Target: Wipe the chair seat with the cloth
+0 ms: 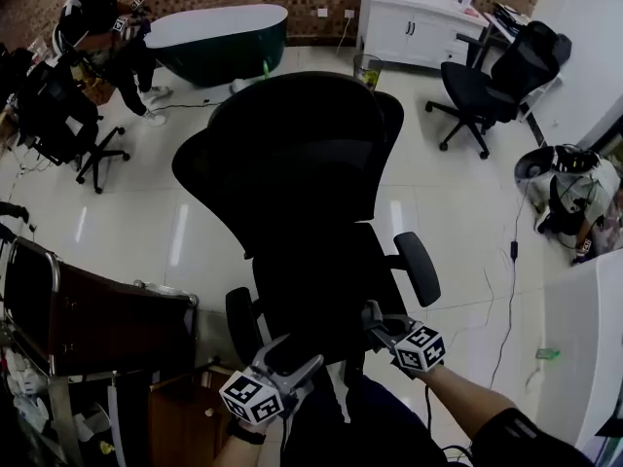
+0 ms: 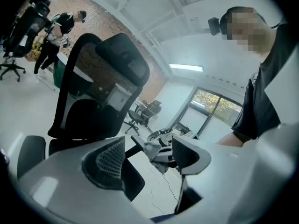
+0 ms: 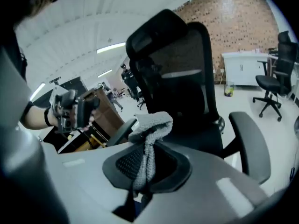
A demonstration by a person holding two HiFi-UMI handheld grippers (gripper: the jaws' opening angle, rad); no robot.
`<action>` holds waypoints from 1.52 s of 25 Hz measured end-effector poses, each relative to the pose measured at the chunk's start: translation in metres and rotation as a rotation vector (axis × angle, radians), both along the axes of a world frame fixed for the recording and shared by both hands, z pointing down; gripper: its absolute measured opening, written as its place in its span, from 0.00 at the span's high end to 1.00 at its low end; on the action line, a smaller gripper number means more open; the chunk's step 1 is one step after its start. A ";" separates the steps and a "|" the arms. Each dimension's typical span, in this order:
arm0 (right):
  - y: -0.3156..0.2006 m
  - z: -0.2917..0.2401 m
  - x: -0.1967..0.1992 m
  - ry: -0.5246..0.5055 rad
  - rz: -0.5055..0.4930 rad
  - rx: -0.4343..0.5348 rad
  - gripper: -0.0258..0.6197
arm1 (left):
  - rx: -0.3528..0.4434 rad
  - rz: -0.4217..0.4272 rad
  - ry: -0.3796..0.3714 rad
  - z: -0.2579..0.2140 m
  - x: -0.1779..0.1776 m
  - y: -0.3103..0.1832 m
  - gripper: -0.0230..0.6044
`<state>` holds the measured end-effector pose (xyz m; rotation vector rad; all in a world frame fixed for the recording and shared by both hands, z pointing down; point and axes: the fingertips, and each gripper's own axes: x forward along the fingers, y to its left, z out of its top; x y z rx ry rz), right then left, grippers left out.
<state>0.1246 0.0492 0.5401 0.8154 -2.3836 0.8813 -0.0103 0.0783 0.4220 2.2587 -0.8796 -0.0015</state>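
Observation:
A black mesh-backed office chair [image 1: 292, 163] stands in front of me, its dark seat [image 1: 321, 285] just beyond both grippers. My right gripper [image 1: 375, 317] hovers at the seat's near right edge, close to the right armrest [image 1: 419, 266]. It is shut on a grey cloth [image 3: 152, 122], which bunches above the jaws and hangs down between them. In the left gripper view the right gripper [image 2: 161, 148] shows with the cloth [image 2: 150, 146] at its tip. My left gripper [image 1: 297, 356] is open and empty by the seat's near left corner, the chair back [image 2: 100, 78] ahead of it.
A brown cabinet [image 1: 97, 319] with a metal frame stands close on the left. A white table [image 1: 584, 348] is at the right, with a cable [image 1: 511, 290] on the floor. Farther off are other office chairs [image 1: 492, 76], a green tub [image 1: 219, 37], a white cupboard [image 1: 409, 17] and a person [image 1: 97, 17].

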 end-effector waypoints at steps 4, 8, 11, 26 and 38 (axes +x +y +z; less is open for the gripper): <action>0.013 -0.102 -0.003 -0.110 0.056 0.135 0.91 | 0.049 0.029 0.003 -0.037 -0.003 0.025 0.43; 0.046 -0.173 0.010 -0.186 0.100 0.216 0.91 | 0.082 0.024 0.016 -0.070 0.005 0.060 0.43; 0.076 -0.204 0.018 -0.237 0.095 0.244 0.91 | 0.112 0.011 0.013 -0.089 0.017 0.087 0.43; 0.281 -0.269 0.112 -0.440 -0.088 0.345 0.91 | 0.209 -0.082 0.001 -0.130 0.164 0.292 0.43; 0.361 -0.308 0.149 -0.465 -0.115 0.395 0.91 | 0.272 -0.090 -0.026 -0.190 0.195 0.362 0.43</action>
